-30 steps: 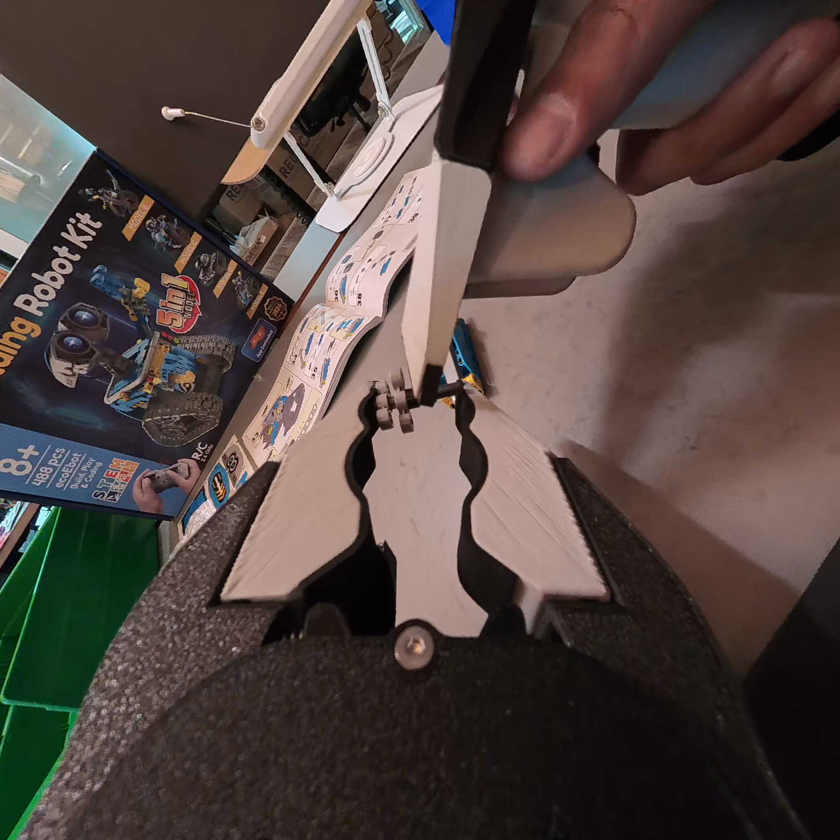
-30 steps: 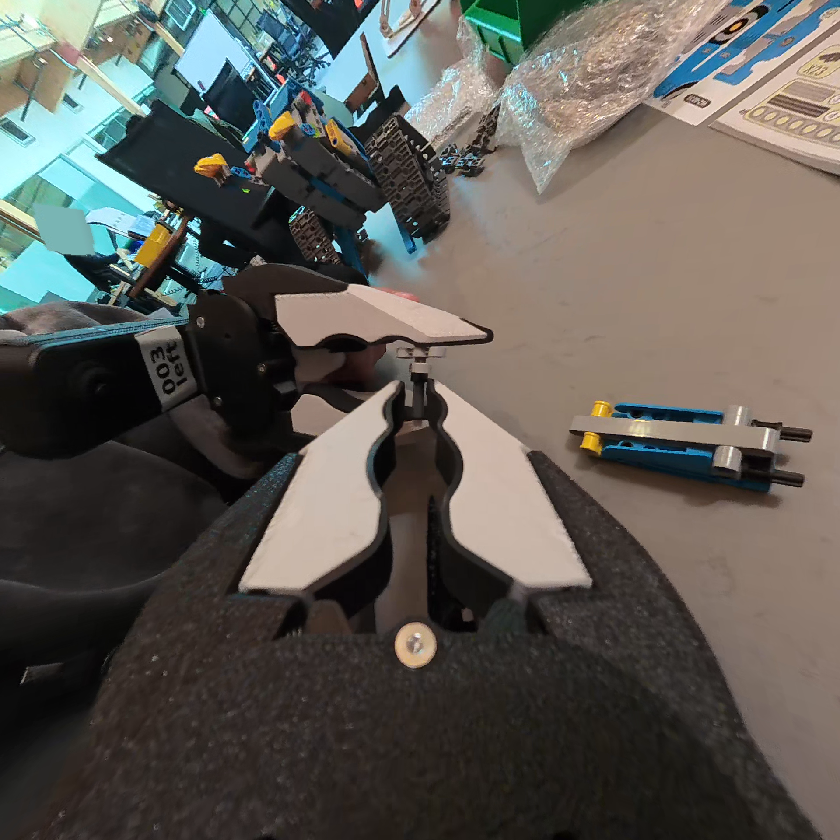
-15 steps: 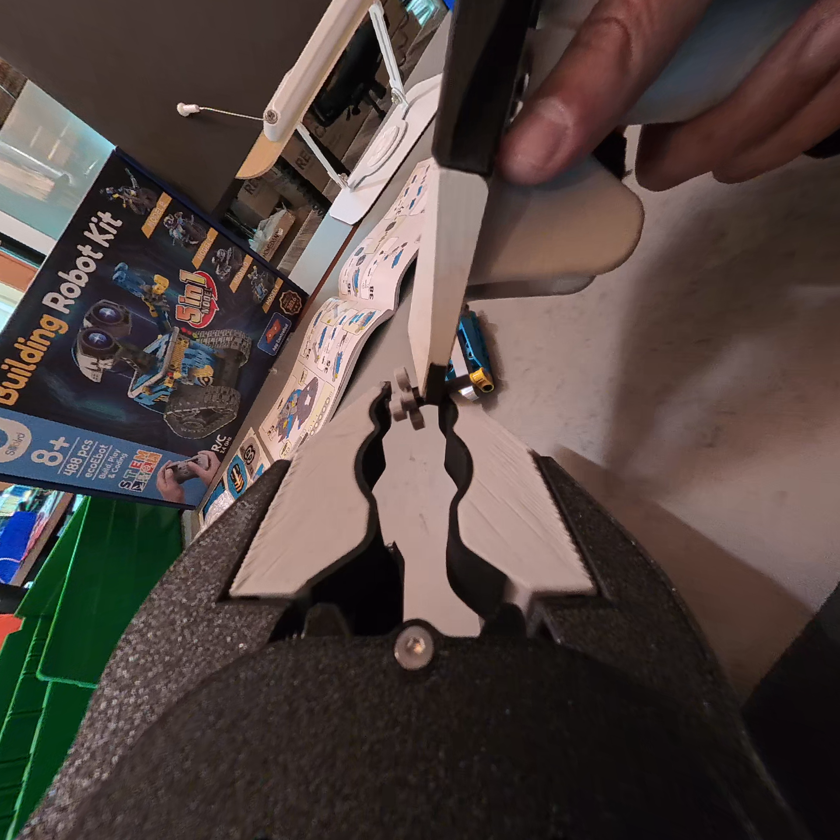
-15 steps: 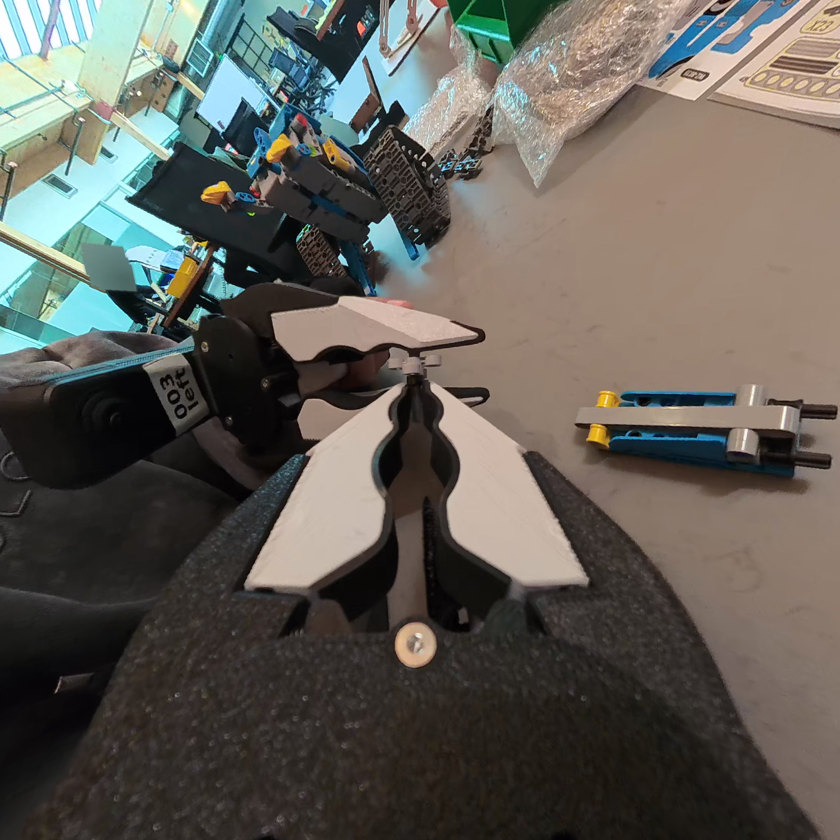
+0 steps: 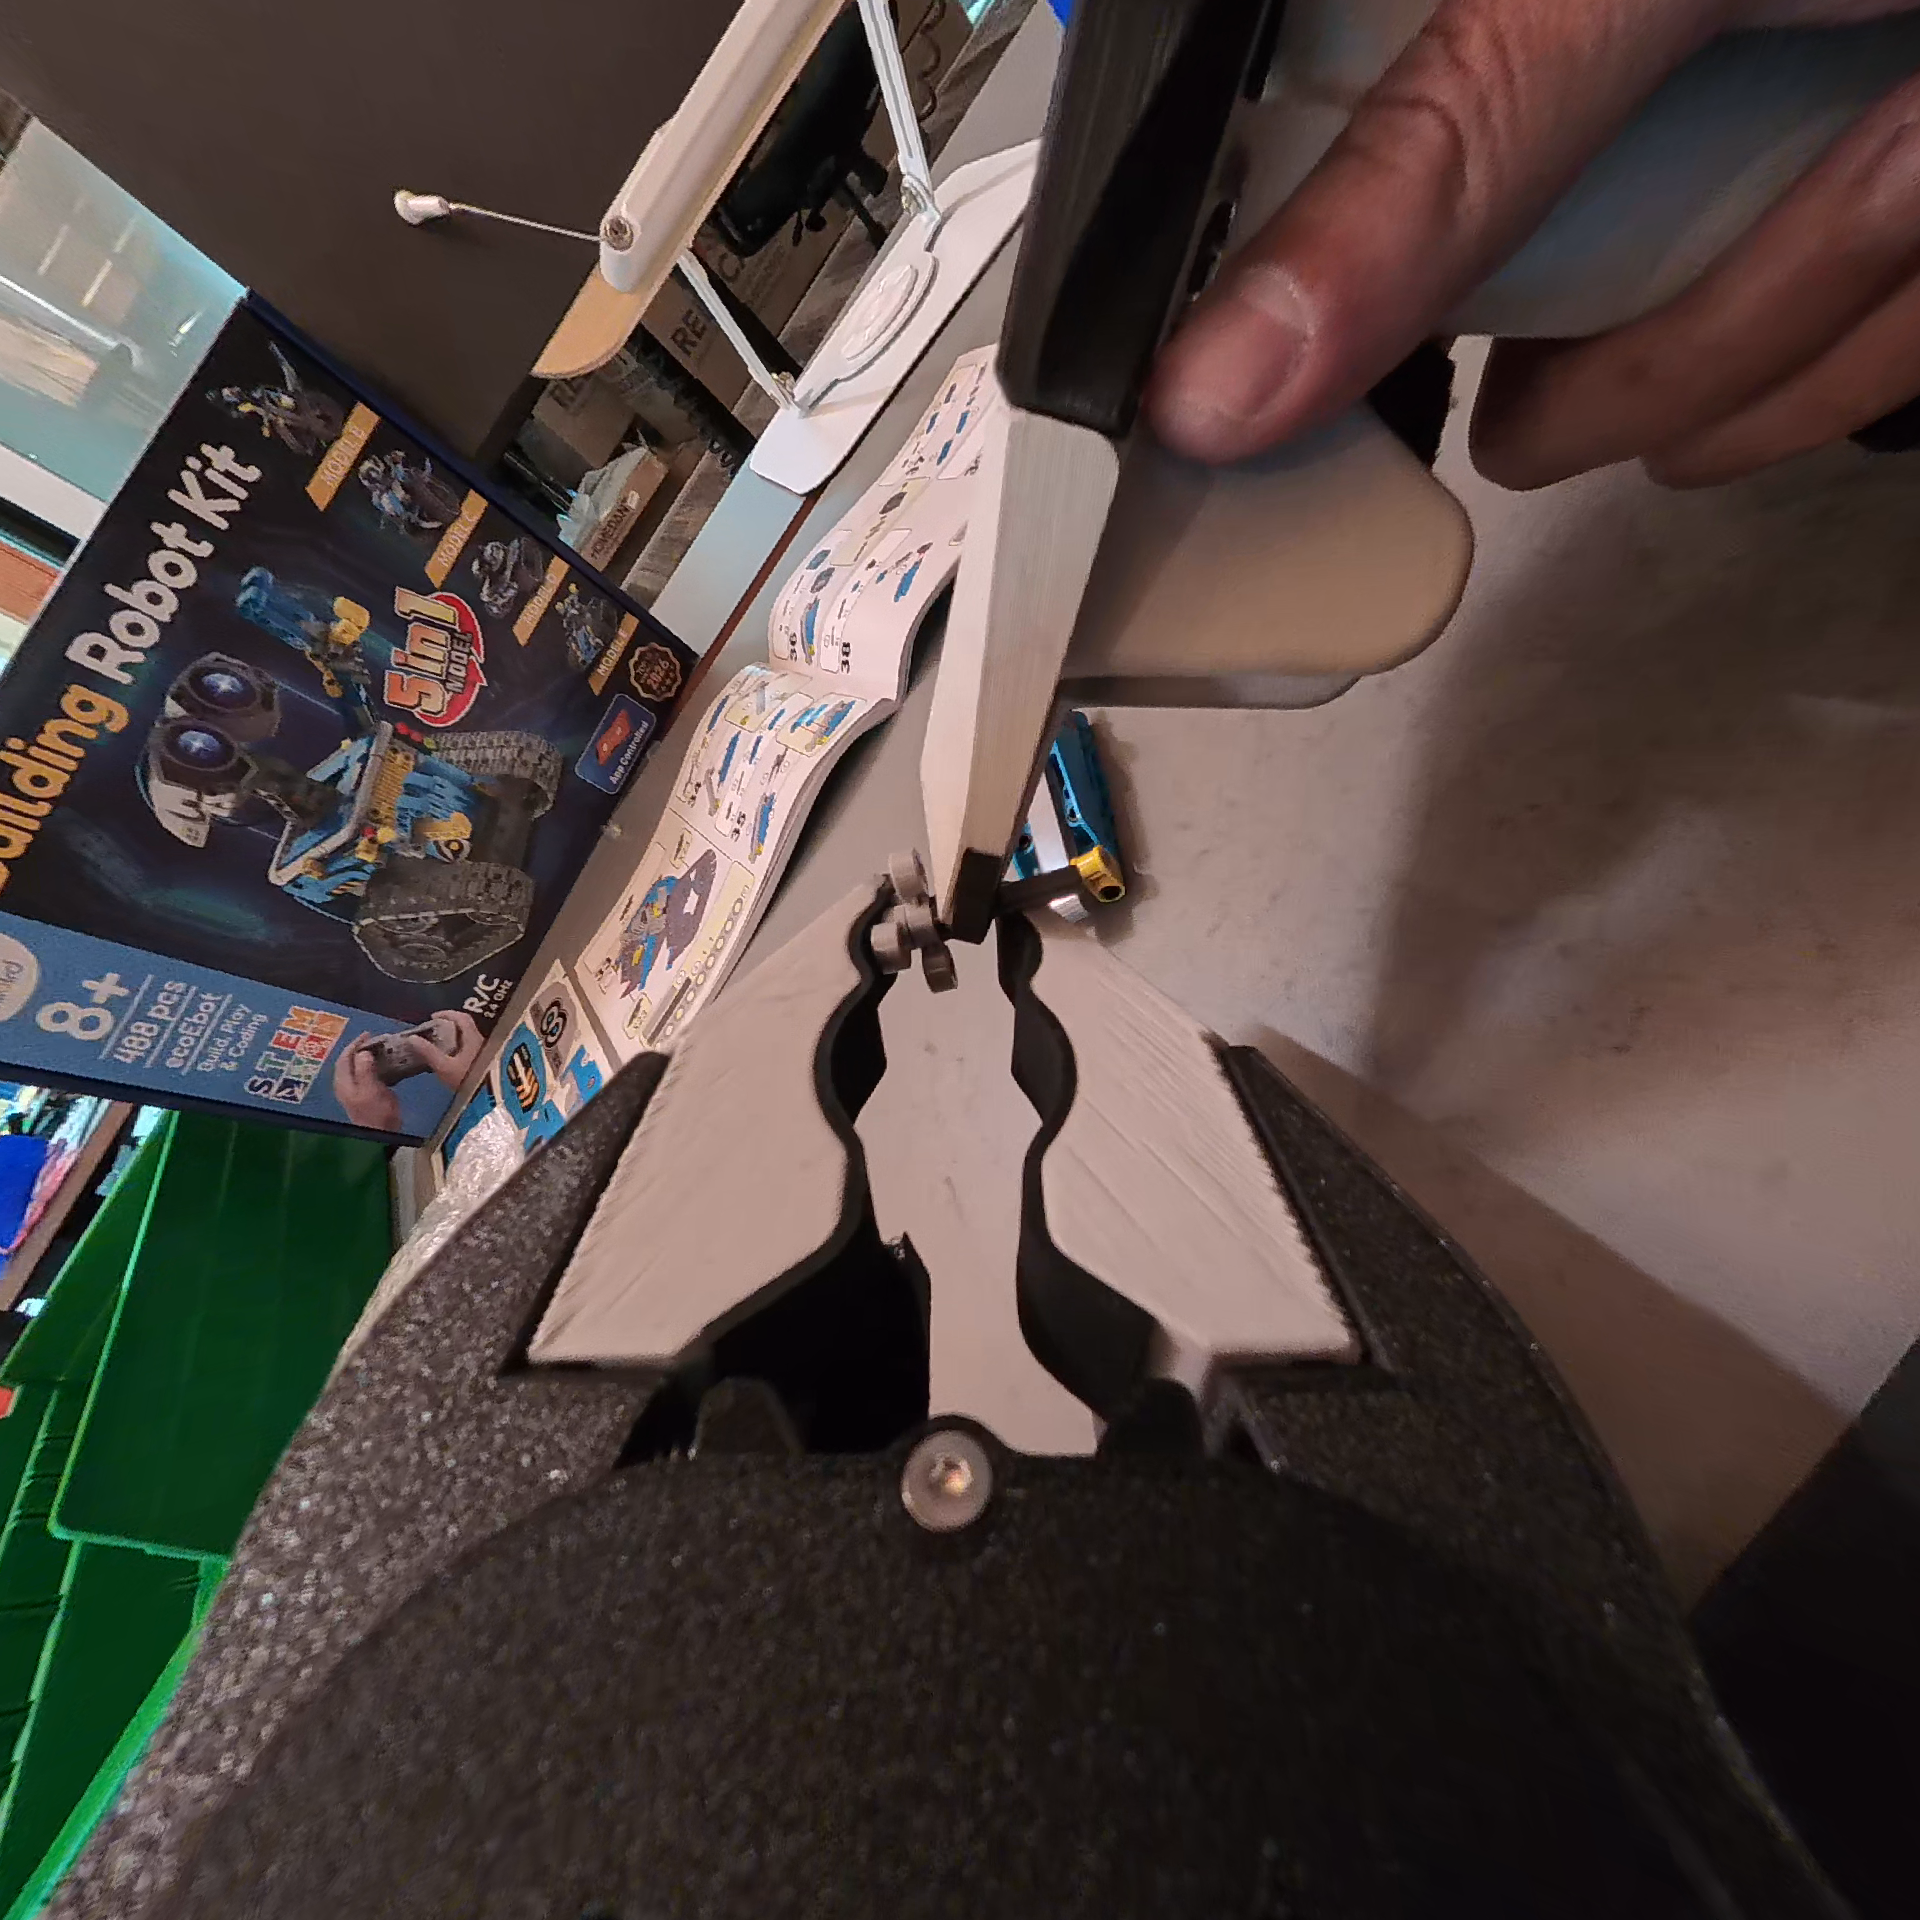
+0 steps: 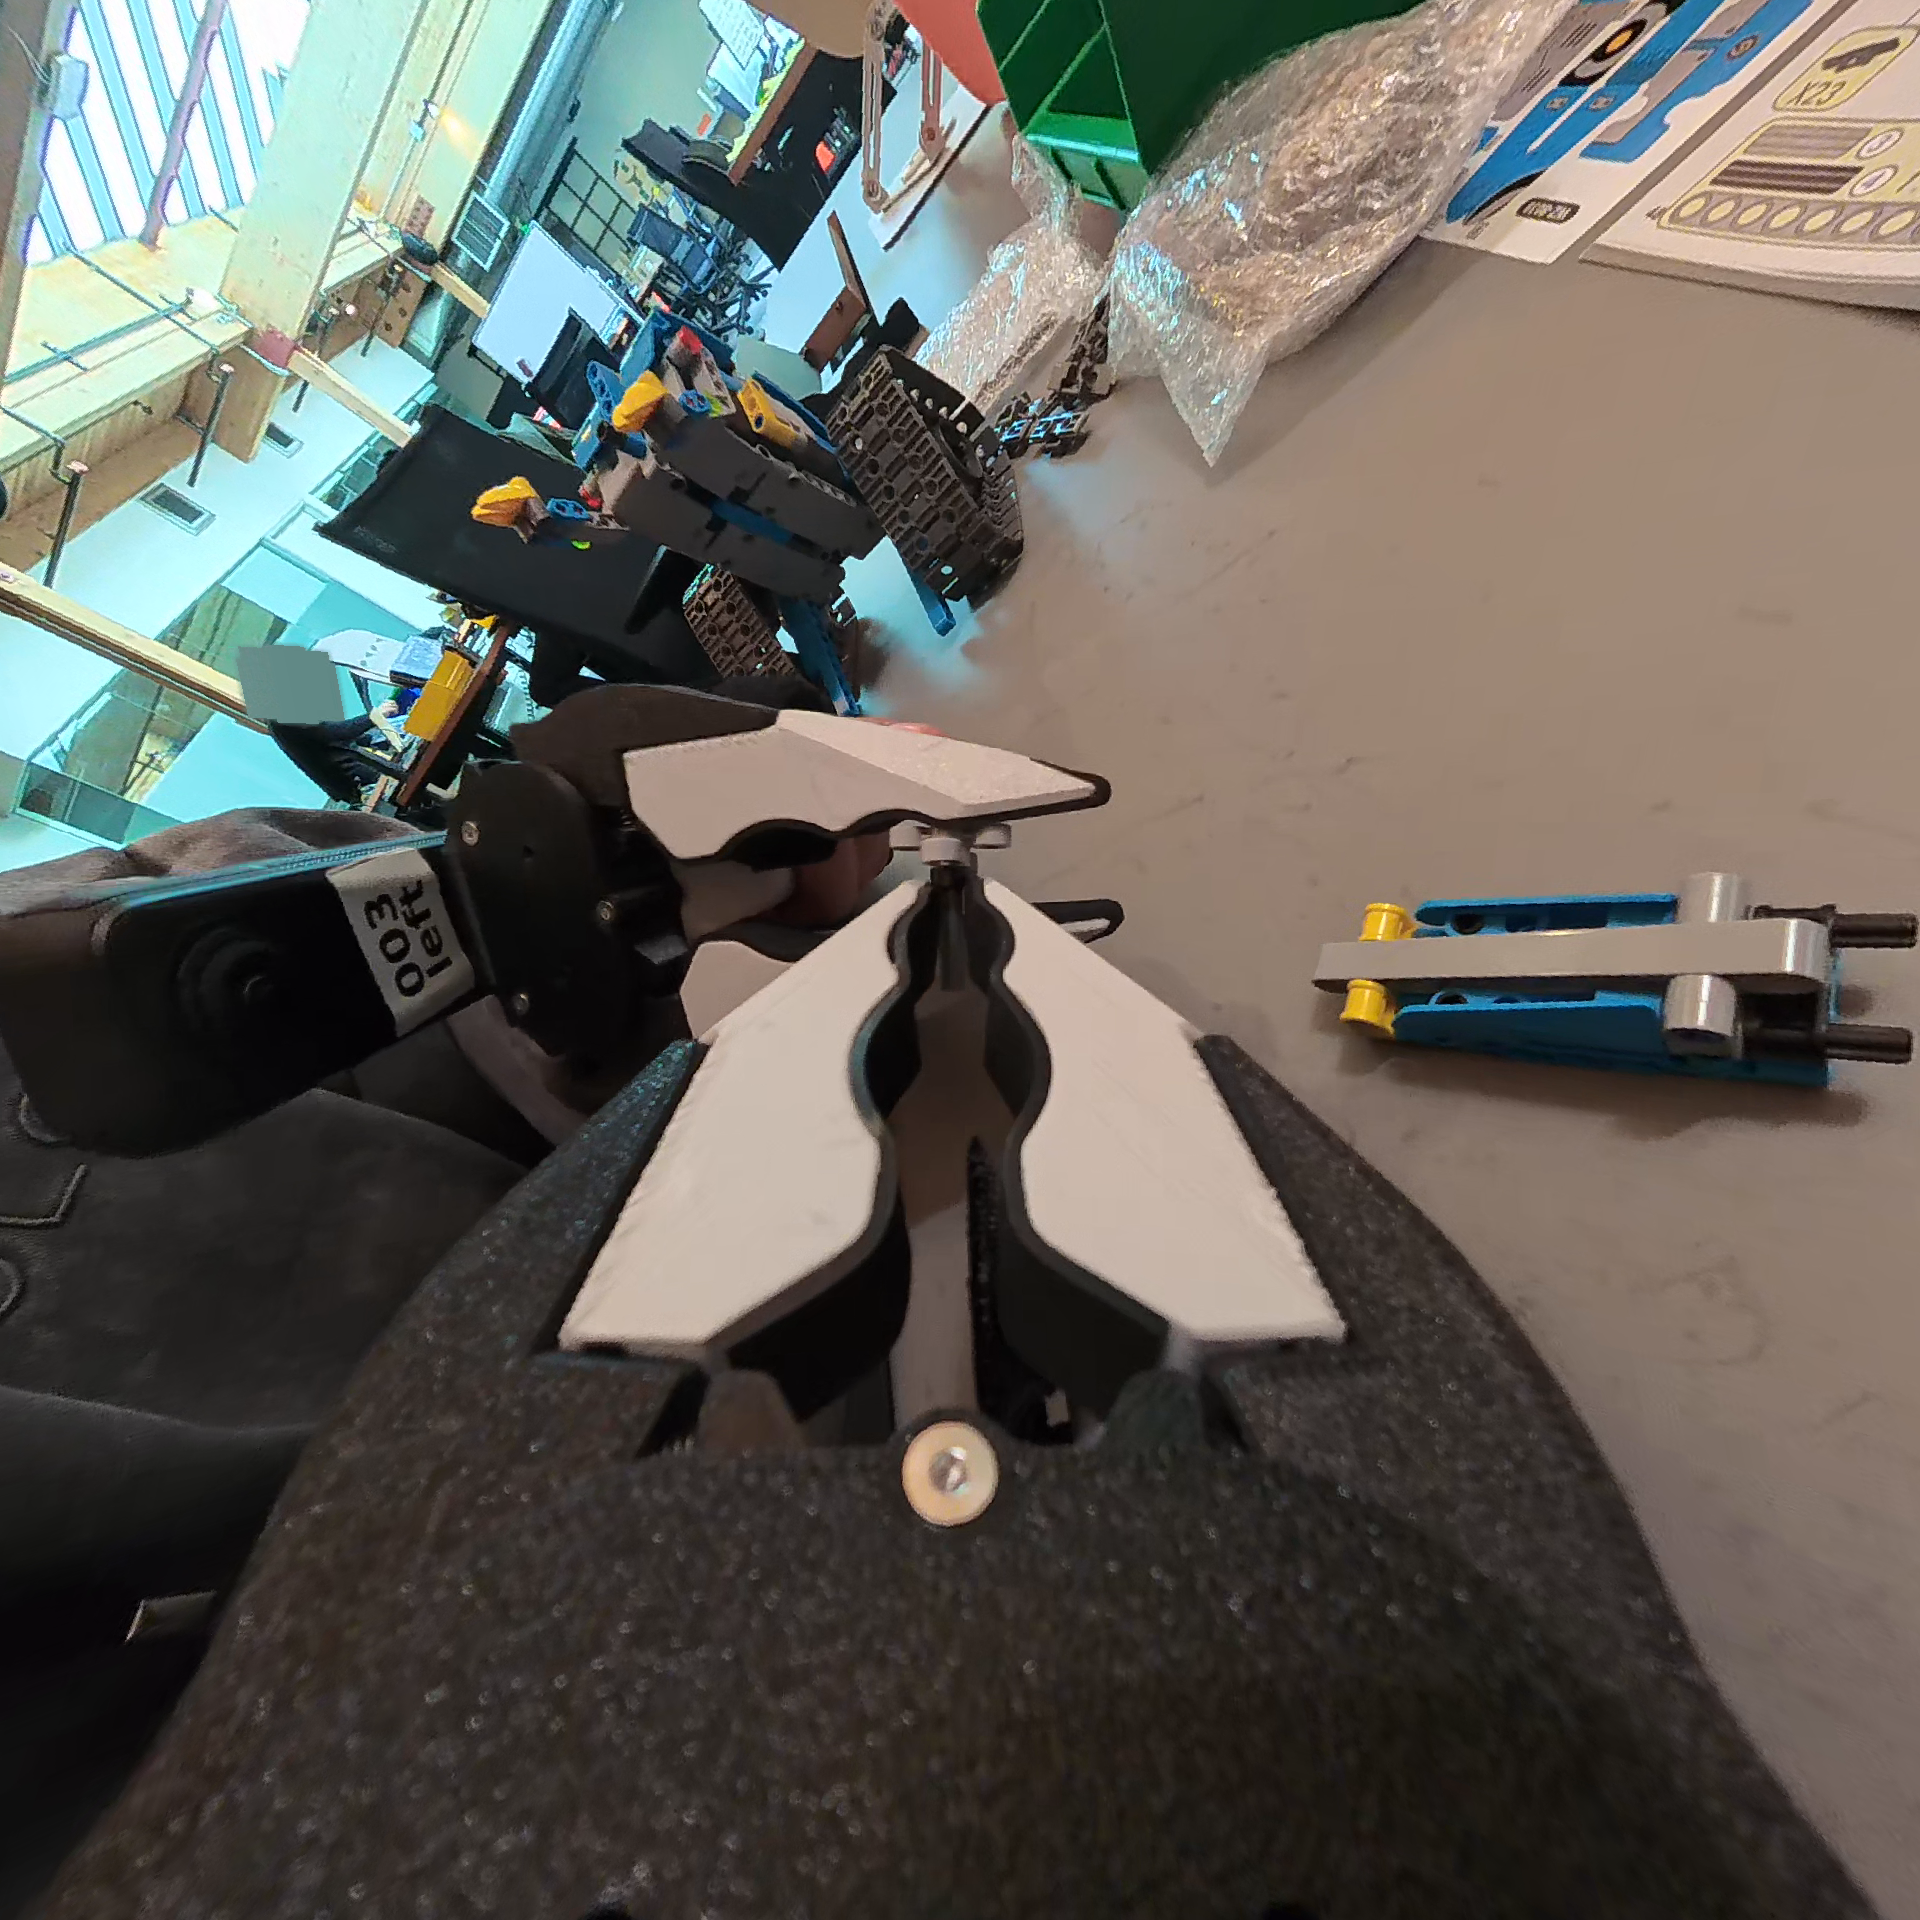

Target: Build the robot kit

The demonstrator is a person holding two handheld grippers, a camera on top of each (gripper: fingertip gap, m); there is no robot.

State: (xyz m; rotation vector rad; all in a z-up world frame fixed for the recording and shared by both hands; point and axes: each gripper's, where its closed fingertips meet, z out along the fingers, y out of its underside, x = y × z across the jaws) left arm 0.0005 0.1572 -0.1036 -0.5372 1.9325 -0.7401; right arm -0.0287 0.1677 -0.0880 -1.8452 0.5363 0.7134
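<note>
My left gripper (image 5: 940, 935) is shut endways on a small grey connector (image 5: 912, 925) with a thin black axle (image 5: 1039, 902) stuck in it. The grey end rests against one finger. My right gripper (image 6: 948, 904) meets it at a right angle and is shut on the black axle (image 6: 948, 940), just below the grey connector (image 6: 951, 842). In the left wrist view the right gripper (image 5: 982, 894) comes down from above, held by a hand (image 5: 1507, 260). The left gripper (image 6: 1091, 857) shows at the left of the right wrist view. Both are held above the grey table (image 6: 1455, 623).
A blue and grey beam assembly (image 6: 1600, 987) with yellow pins lies on the table to the right. A tracked robot model (image 6: 790, 488), bubble-wrap bags (image 6: 1278, 208) and sticker sheets (image 6: 1714, 135) lie farther off. A kit box (image 5: 281, 727), open booklet (image 5: 790, 727) and green bins (image 5: 156, 1351) are at the left. My left and right fingertips are right by each other.
My right gripper's fingers, slightly apart around the axle a second ago, have closed on it. Both grippers have shifted a little; the left still holds the connector.
</note>
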